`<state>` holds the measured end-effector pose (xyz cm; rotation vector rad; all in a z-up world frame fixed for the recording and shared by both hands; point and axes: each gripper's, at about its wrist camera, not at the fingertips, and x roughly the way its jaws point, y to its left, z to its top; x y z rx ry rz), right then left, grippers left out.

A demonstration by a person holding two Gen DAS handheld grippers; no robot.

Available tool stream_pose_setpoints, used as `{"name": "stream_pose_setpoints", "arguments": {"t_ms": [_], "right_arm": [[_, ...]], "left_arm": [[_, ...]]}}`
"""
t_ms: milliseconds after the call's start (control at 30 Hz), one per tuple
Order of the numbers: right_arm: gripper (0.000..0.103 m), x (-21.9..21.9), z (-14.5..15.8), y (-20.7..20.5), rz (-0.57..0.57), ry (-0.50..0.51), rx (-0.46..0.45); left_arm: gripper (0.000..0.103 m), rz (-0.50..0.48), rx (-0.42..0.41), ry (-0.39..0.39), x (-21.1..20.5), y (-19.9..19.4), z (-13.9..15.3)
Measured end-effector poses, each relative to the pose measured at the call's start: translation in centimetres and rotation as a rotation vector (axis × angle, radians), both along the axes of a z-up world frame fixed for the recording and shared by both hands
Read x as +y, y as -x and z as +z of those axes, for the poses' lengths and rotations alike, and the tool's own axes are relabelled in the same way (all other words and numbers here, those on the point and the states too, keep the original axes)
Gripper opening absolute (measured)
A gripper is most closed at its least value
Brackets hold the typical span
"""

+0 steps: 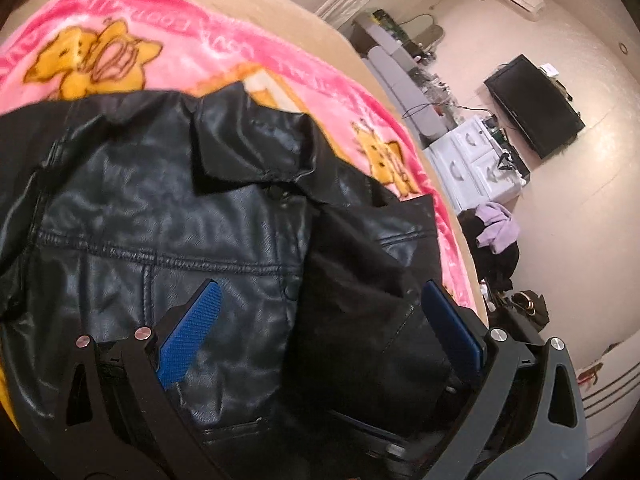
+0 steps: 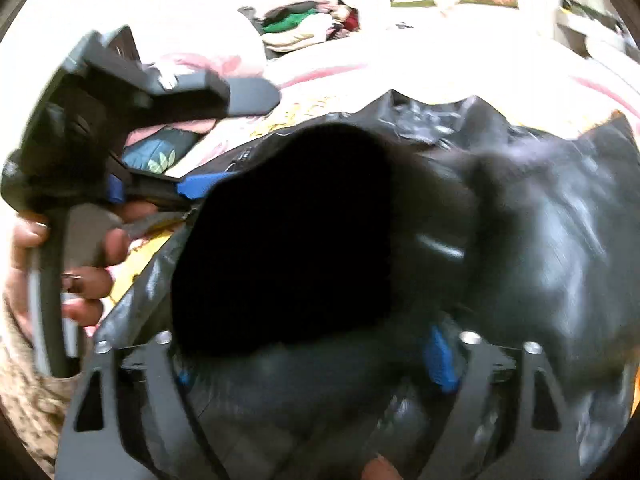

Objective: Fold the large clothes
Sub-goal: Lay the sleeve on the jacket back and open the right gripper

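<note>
- Black leather jacket [image 1: 168, 216] lies spread on the pink blanket [image 1: 248, 60].
- Left gripper [image 1: 320, 328]: jaws apart over the jacket, pads clear of it.
- Right gripper [image 2: 312, 356]: jaws wide, jacket fabric bunched between, grip unconfirmed.

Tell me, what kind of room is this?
Most likely a bedroom in someone's home. A black jacket lies on a pink blanket with cartoon animals, spread over what looks like a bed. Nearby stand a TV, white drawers, and a pile of clothes.
</note>
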<state>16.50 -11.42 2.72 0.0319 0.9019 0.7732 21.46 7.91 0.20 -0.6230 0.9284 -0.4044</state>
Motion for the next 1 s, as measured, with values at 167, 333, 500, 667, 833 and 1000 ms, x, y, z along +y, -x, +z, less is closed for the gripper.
{"name": "stream_pose_setpoints", "arguments": {"t_ms": [167, 333, 500, 667, 833, 1000], "right_arm": [[0.091, -4.9, 0.7, 2.3, -0.048, -0.032, -0.020], [0.084, -7.5, 3.3, 2.3, -0.089, -0.035, -0.107], [0.076, -4.1, 1.7, 2.6, 0.012, -0.116, -0.116], [0.083, -2.7, 2.5, 5.4, 0.118, -0.084, -0.158], [0.084, -5.6, 2.9, 3.7, 0.014, -0.104, -0.141], [0.084, -8.6, 2.8, 0.7, -0.117, -0.126, -0.129]], "left_arm": [[0.094, -0.040, -0.017, 0.016, -0.1, 0.8, 0.6], [0.094, -0.120, -0.071, 0.036, -1.9, 1.4, 1.8], [0.094, -0.110, -0.084, 0.024, -1.5, 1.4, 2.2], [0.094, -0.022, -0.044, 0.022, 1.3, 0.7, 1.3], [0.094, 0.049, 0.054, -0.075, 2.8, -0.5, -1.3], [0.092, 0.083, 0.103, -0.118, 2.7, -1.7, -3.7]]}}
